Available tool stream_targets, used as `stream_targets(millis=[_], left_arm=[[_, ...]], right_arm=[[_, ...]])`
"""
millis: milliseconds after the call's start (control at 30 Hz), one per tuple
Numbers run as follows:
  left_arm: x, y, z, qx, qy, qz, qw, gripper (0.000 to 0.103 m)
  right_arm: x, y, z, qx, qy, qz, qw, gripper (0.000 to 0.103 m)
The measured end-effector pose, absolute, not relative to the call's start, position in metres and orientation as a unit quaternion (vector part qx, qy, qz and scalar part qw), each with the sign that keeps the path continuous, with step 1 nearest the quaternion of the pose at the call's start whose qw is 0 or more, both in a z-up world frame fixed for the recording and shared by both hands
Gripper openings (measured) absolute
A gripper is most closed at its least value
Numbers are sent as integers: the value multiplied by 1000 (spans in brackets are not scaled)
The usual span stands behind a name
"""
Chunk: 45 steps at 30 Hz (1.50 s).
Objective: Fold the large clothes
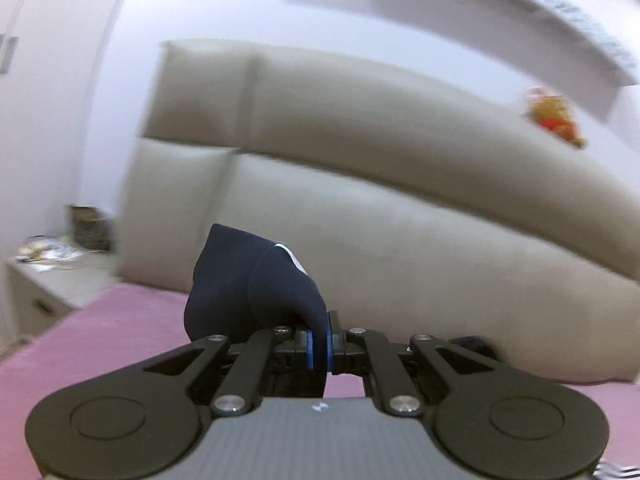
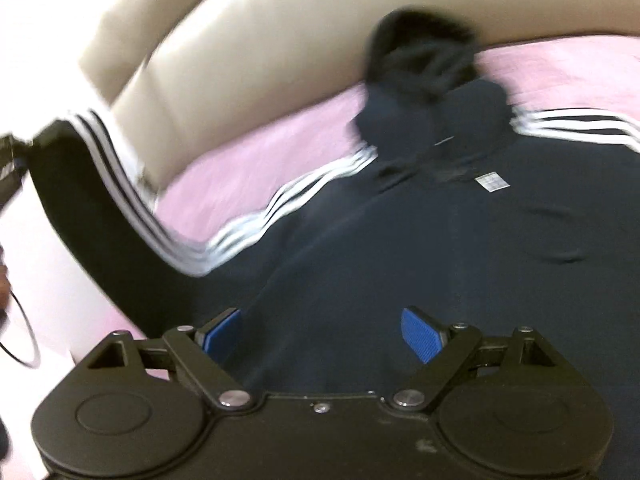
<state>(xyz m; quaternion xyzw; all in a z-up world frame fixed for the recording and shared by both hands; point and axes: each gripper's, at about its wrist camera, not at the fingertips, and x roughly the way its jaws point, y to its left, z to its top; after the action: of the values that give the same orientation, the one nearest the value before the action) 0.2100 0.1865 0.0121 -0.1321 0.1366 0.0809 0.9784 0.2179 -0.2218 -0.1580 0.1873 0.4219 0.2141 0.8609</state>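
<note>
A dark navy hoodie (image 2: 420,240) with white sleeve stripes lay spread flat across a bed covered in a pink sheet (image 2: 256,160), its hood (image 2: 424,64) bunched toward the cushioned beige headboard (image 2: 240,40) at the bed's head edge.

The left gripper (image 1: 319,350) was clamped on the cuff of one sleeve (image 2: 92,184), lifting it off the sheet near the bed's side edge, probably to fold it inward over the body.

The right gripper (image 2: 322,334) hovered above the hoodie's lower body with its blue pads (image 2: 422,332) spread wide, holding nothing, seemingly ready to pin or pinch the fabric.

Both views were motion-blurred. The hem and the other cuff were cut off. A small orange toy (image 1: 554,120) near the headboard and clutter on a bedside cabinet (image 1: 48,280) were too smeared to identify.
</note>
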Motion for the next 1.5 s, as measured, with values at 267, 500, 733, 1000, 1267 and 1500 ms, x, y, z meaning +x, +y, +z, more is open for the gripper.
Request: stream_targets(millis=[267,500,733,1000,1267,1500], left_arm=[[247,56,17,-144,86,-65,984,7],[278,-33,-30,-137,119,-141,973,7],[283,-111,-113,-86,196,-187,959,7],[303,-150,-178,-69,288,-251,922,15],[291,-169,-193,-40,283,-328,900,58],[286,-146,-192,-119,355,-374,849,67]], right_arm=[[204,-331,-159,291,386,156,861,102],[200,-388,-182,380,364,127,841,102],[191,-435,-200,440,336,90,828,102],[199,-453,-214,482,320,69,812,102],[187,-471,-210,495,297,40,815,102],[214,-465,-212,454,320,44,830,102]])
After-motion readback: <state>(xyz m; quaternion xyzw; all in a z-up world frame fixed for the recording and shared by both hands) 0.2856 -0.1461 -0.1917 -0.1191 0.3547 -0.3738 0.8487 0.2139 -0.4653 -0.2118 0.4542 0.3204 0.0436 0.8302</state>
